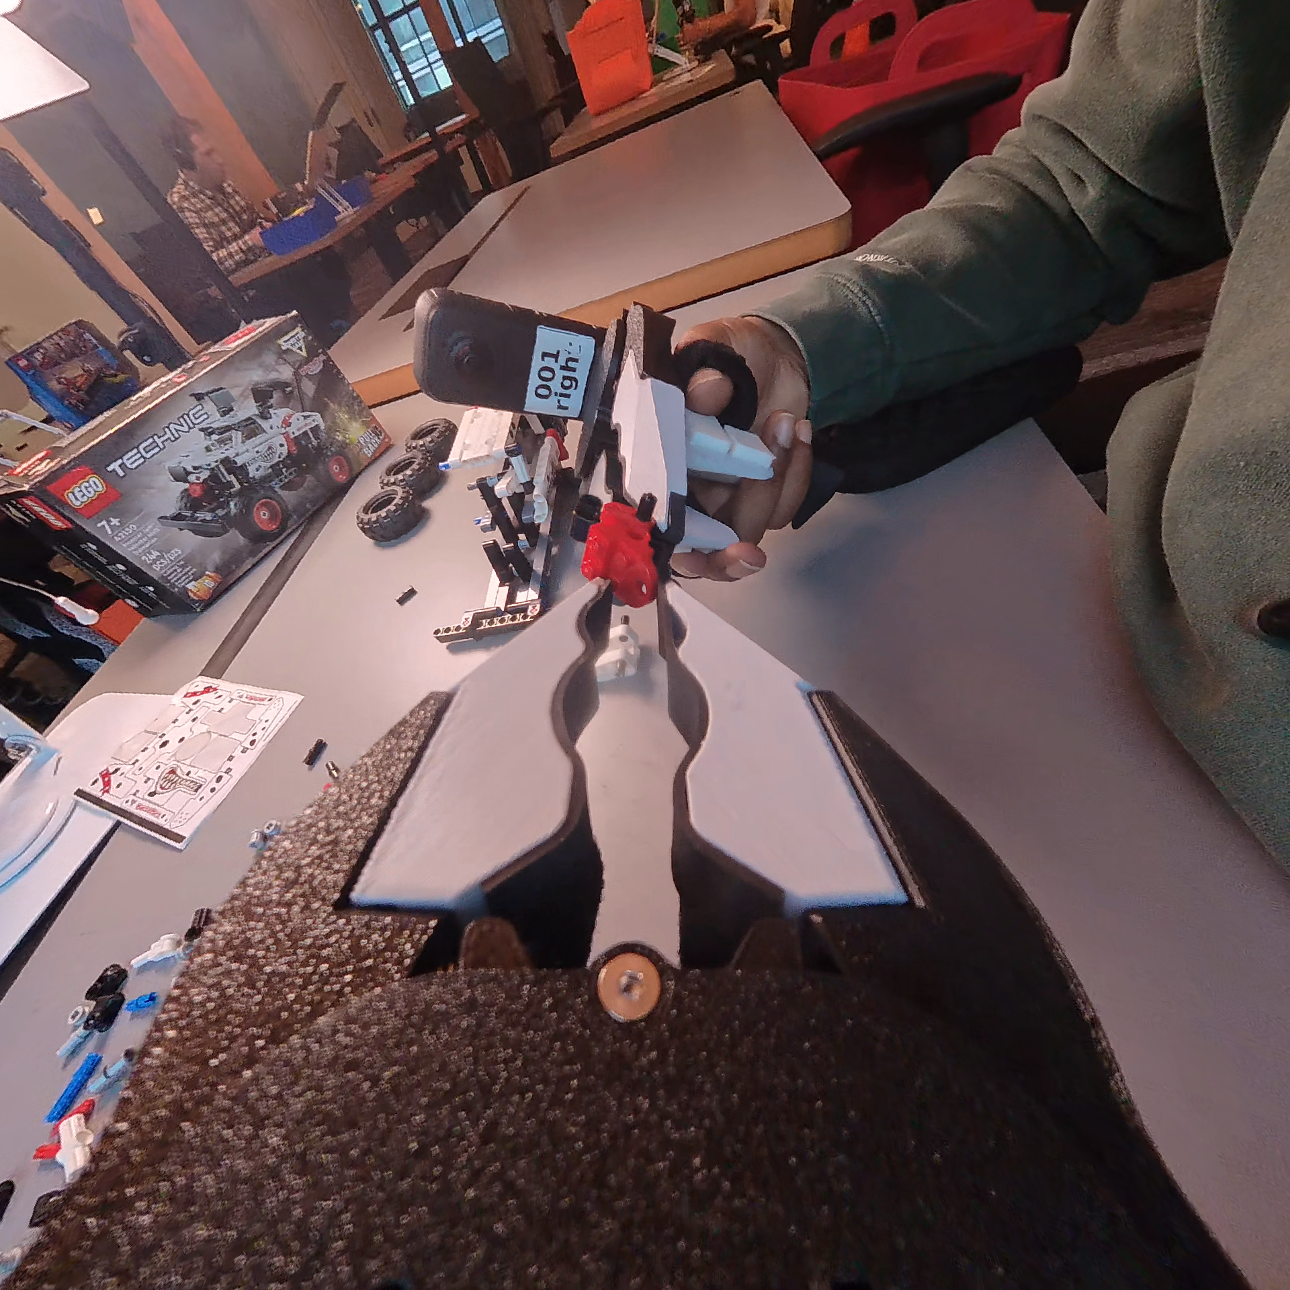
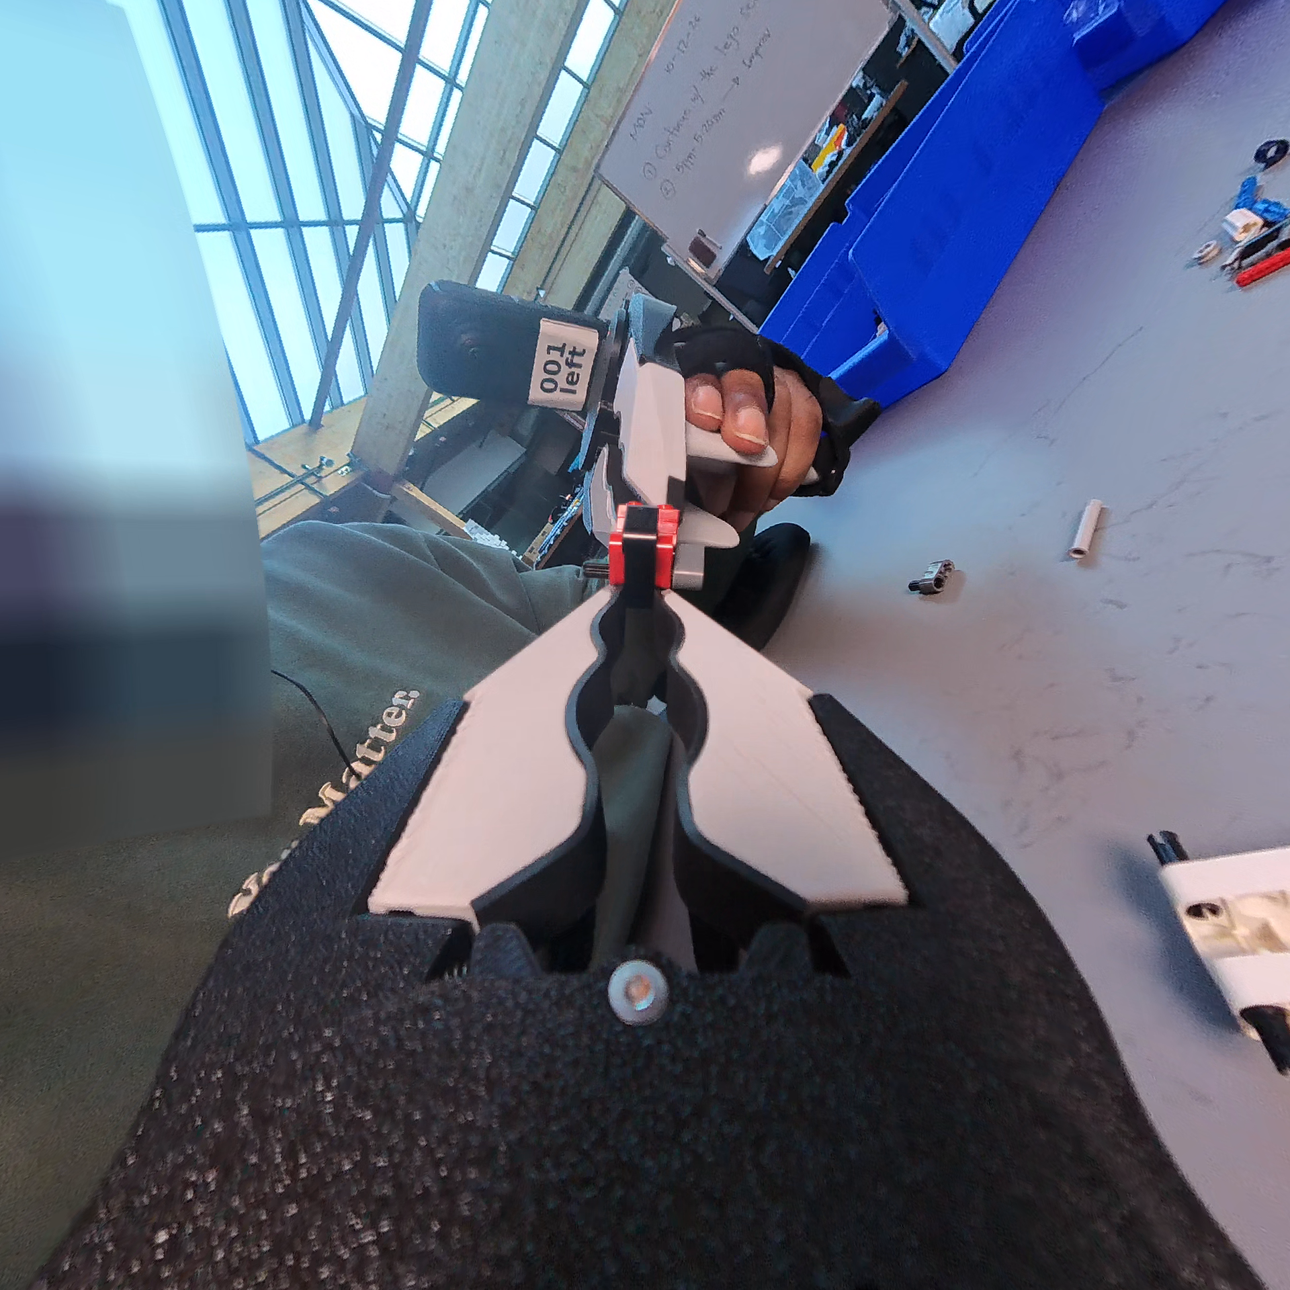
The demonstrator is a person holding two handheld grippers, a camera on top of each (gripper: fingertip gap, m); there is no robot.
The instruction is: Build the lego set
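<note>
The left gripper (image 1: pixel 628 593) and the right gripper (image 2: pixel 639 593) meet tip to tip above the grey table (image 1: pixel 907 628), and both have their jaws clamped on the same small red lego piece (image 1: pixel 621 551), which has a black part in its middle and is held in the air between them. On the table behind it stand the half-built black and white lego frame (image 1: pixel 516 530), three black tyres (image 1: pixel 405 482) and the lego box (image 1: pixel 188 461). A sticker sheet (image 1: pixel 188 754) and small loose pieces (image 1: pixel 91 1033) lie nearer, at the left.
</note>
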